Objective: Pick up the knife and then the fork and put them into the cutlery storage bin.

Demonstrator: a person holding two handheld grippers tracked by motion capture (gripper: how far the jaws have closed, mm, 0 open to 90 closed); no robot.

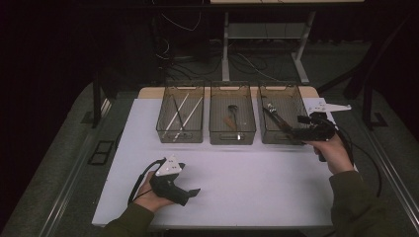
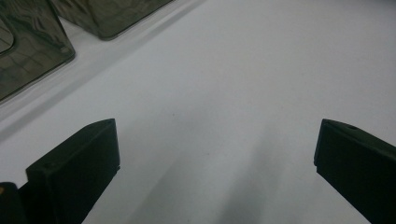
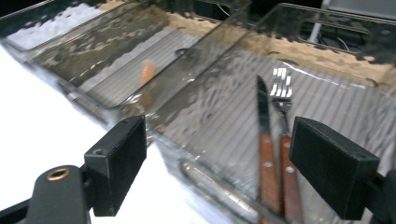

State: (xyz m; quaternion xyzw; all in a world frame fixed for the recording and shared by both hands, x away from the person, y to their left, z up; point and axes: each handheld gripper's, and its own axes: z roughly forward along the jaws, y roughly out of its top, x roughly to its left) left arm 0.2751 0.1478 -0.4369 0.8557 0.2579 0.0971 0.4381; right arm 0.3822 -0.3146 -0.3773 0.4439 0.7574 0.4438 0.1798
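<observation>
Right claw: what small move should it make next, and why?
Probably draw the right claw back from the right bin toward the table. Its jaws stand open with nothing between them, and the knife and fork already lie side by side inside that bin, so the placing there looks finished.

A wood-handled knife (image 3: 264,140) and fork (image 3: 283,135) are lying flat, side by side and touching, inside the clear ribbed bin (image 3: 327,93) at the right of the row, blade and tines pointing away.
</observation>
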